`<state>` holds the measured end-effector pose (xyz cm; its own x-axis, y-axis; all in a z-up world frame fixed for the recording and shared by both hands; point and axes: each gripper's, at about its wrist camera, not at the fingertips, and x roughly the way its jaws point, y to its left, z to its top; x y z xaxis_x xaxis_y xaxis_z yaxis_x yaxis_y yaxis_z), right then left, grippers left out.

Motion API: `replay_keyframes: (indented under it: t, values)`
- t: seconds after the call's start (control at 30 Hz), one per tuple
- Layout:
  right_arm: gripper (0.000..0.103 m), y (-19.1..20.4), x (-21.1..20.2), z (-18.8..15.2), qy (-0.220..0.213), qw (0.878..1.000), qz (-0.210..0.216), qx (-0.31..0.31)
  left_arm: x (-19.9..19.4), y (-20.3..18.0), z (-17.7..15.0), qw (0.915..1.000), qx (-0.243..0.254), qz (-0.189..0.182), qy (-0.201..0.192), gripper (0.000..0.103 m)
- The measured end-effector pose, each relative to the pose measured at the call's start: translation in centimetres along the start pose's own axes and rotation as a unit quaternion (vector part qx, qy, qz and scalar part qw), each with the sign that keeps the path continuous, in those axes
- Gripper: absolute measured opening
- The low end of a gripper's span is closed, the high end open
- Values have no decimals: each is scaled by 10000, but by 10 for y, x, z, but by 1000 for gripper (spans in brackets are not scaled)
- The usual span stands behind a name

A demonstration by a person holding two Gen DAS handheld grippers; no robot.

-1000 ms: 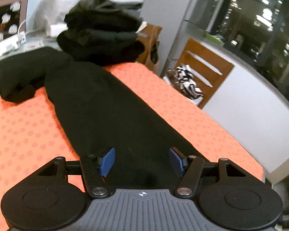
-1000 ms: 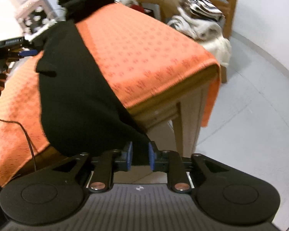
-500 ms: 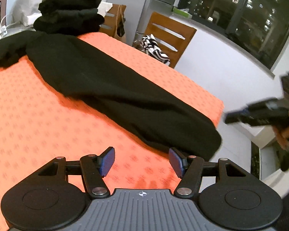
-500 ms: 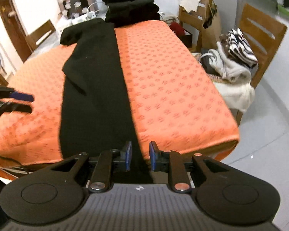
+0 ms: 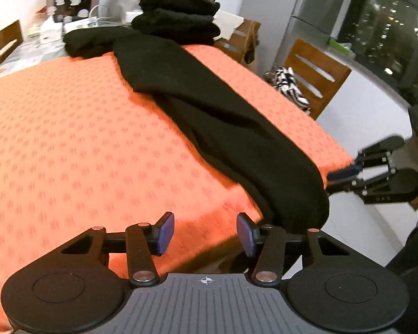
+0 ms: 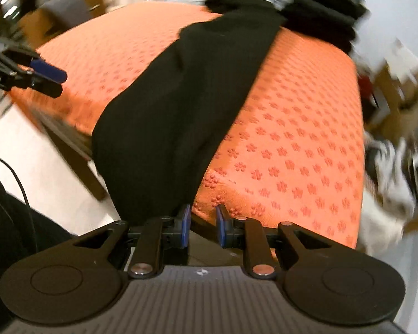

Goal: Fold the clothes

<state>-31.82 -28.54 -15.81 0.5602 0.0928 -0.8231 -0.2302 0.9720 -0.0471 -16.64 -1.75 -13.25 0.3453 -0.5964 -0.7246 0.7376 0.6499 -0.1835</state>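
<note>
A long black garment (image 5: 214, 117) lies stretched across the orange-covered table (image 5: 69, 139), its near end hanging over the table's edge; it also shows in the right wrist view (image 6: 181, 89). My left gripper (image 5: 204, 232) is open and empty at the table's near edge, just left of the hanging end. My right gripper (image 6: 203, 224) is partly open with nothing between its pads, right beside the garment's hanging end at the table corner. It also shows in the left wrist view (image 5: 345, 172). The left gripper shows in the right wrist view (image 6: 48, 79).
A stack of folded black clothes (image 5: 178, 14) stands at the table's far end, with another black piece (image 5: 92, 39) beside it. A wooden chair (image 5: 315, 75) with striped cloth (image 5: 289, 86) stands to the right. Floor lies beyond the table's edge.
My right gripper has opened a little, let go of the garment's end and swung to the table corner. My left gripper has drawn back to the near edge.
</note>
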Motion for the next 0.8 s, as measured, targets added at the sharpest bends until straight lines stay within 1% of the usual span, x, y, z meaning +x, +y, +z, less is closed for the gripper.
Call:
replay_keyframes:
  t: [0.07,0.17,0.27,0.3,0.33,0.4,0.43,0.47,0.5,0.53,0.57,0.67,0.8]
  values:
    - [24,1,0,-1,-53,9994,85,-333,3,-13,-6,9998,85,155,-57,52]
    - [24,3,0,-1,-110,9971,128,-747,8,-30,-16,9984,379,402,-107,51]
    - [25,6,0,-3,-178,9946,48,-1022,13,-36,-24,9968,609,517,-71,50]
    - [24,7,0,-4,-200,9936,19,-1110,14,-37,-28,9957,706,589,-64,48]
    - [24,8,0,-5,-223,9925,-10,-1199,16,-38,-30,9942,832,679,-61,46]
    - [24,11,0,-7,-268,9901,-69,-1375,20,-40,-32,9912,1053,800,-107,45]
    - [22,12,0,-7,-291,9888,-98,-1463,21,-41,-32,9897,1152,847,-120,42]
    - [16,13,0,-8,-313,9873,-127,-1551,22,-41,-31,9885,1234,872,-119,40]
    - [13,14,0,-9,-336,9858,-156,-1639,22,-42,-30,9877,1293,875,-108,29]
    - [8,15,0,-10,-358,9842,-186,-1726,22,-42,-29,9869,1353,878,-97,16]
    - [3,16,-1,-9,-354,9841,-199,-1729,22,-42,-29,9860,1413,881,-85,7]
    - [1,17,-7,-7,-301,9876,-184,-1529,20,-41,-25,9856,1487,808,27,5]
    - [1,16,-21,-6,-278,9925,-44,-1192,11,-39,-24,9894,1301,605,238,5]
